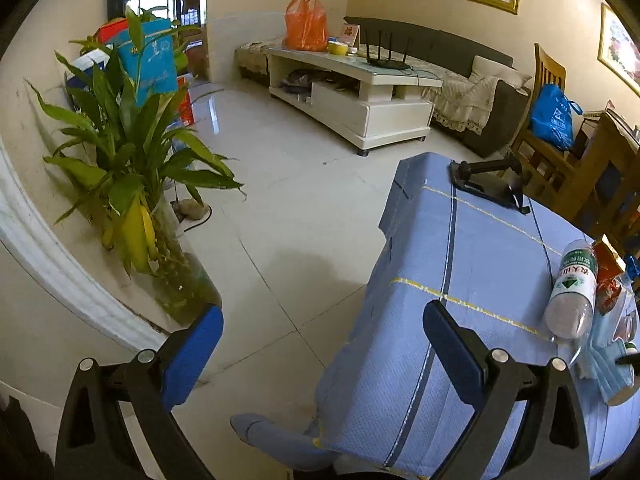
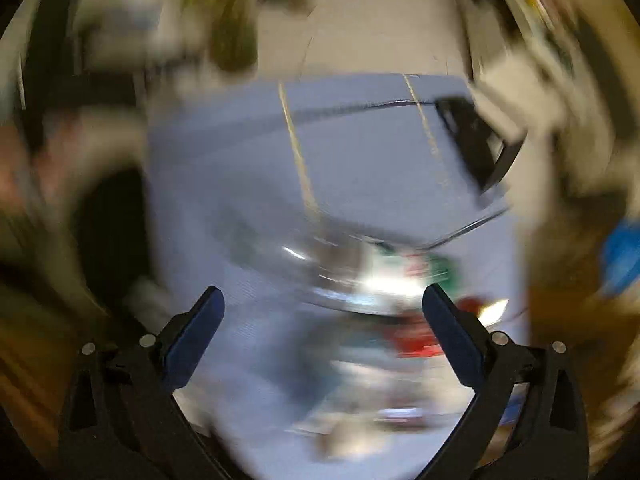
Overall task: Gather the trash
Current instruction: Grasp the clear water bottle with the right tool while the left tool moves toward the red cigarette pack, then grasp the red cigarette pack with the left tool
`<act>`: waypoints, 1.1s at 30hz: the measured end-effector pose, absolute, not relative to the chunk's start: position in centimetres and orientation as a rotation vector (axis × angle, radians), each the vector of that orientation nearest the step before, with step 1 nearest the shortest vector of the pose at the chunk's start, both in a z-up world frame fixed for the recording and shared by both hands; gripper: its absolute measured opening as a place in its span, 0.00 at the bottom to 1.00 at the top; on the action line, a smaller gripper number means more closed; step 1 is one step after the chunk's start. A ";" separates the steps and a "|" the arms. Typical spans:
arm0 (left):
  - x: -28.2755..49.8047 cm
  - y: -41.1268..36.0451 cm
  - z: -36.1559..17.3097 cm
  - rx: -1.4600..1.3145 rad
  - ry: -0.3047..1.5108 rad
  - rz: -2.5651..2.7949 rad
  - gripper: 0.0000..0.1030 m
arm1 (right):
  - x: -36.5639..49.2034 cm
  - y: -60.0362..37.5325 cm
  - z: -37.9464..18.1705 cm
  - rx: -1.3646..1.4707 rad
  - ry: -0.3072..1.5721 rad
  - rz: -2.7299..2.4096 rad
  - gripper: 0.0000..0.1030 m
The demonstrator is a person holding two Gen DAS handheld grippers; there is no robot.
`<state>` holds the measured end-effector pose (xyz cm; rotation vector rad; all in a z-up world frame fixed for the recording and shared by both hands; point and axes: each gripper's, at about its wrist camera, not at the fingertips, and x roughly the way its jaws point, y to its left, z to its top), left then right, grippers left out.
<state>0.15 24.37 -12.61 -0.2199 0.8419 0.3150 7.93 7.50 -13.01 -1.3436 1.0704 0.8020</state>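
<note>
Left gripper (image 1: 323, 330): jaws spread wide, nothing between them, held over the near edge of the blue-clothed table (image 1: 460, 264). Right gripper (image 2: 323, 304): jaws likewise wide and holding nothing, view heavily blurred. Trash: clear plastic bottle (image 1: 573, 290) lying on the cloth at the table's right side, red wrapper (image 1: 608, 280) and blue face mask (image 1: 612, 368) just beside it.

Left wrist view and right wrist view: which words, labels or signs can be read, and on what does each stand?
Plastic bottle label: green with white characters, too small to read.
Blue bag on the chair: white print, unreadable.
Blue box behind the plant: pale writing, unreadable.
Right wrist view: all motion-blurred; nothing readable.
</note>
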 end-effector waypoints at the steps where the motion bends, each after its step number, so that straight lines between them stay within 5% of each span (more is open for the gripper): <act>1: 0.2 24.4 -12.9 -0.226 0.845 0.315 0.94 | 7.6 7.5 -13.7 -1.445 1.041 0.814 0.95; 7: 0.6 23.2 -13.4 -0.204 0.852 0.285 0.94 | 8.0 7.5 -20.7 -1.838 0.930 0.827 0.95; 11: 1.3 23.2 -13.2 -0.209 0.854 0.282 0.94 | 10.2 7.9 -21.7 -1.767 1.047 0.858 0.80; 20: 1.9 23.3 -13.3 -0.219 0.862 0.290 0.94 | 10.9 9.9 -17.1 -1.537 1.001 0.933 0.75; 26: 1.1 20.7 -11.3 -0.207 0.791 0.177 0.94 | 13.5 7.3 -9.0 -1.078 0.999 0.923 0.75; 33: 3.7 12.2 -9.1 -0.147 0.763 -0.156 0.94 | 15.7 -10.9 0.2 -0.056 0.846 0.888 0.74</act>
